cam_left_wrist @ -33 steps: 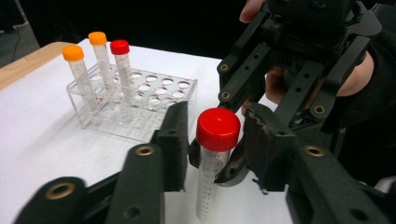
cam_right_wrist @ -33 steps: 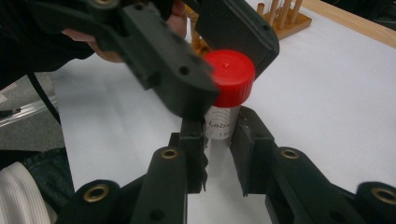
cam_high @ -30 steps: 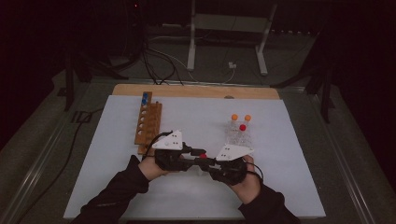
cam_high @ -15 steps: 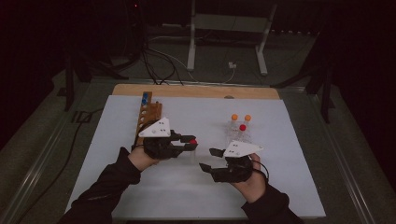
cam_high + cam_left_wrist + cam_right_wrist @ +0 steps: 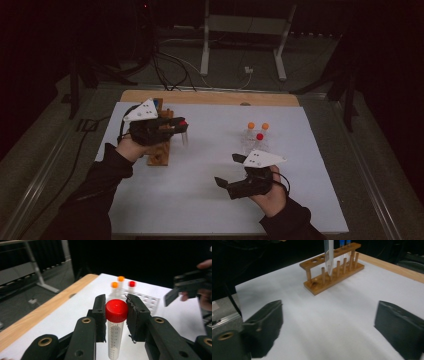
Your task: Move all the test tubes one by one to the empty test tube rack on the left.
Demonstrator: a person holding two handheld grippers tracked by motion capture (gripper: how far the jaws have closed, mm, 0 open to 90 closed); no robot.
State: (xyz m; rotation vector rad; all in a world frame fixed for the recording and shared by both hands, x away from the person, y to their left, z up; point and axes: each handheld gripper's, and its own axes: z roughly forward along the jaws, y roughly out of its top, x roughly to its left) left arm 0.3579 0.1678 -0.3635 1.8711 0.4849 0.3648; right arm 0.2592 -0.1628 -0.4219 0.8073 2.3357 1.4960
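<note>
Red-capped tube [image 5: 116, 325] clamped just under its cap in the left gripper [image 5: 176, 126], held above the wooden rack [image 5: 161, 150] at the far left of the white mat [image 5: 210, 200].

Right gripper [image 5: 227, 172] near the front, right of centre, jaws just opened wide with nothing between them. Further capped tubes [image 5: 257, 132] standing in a clear rack [image 5: 150, 300] at the far right, well apart from the wooden one.

Between my left jaws, the clear plastic tube with the red screw cap [image 5: 115, 337] carries a printed graduation scale with small numbers, too blurred for me to read.
</note>
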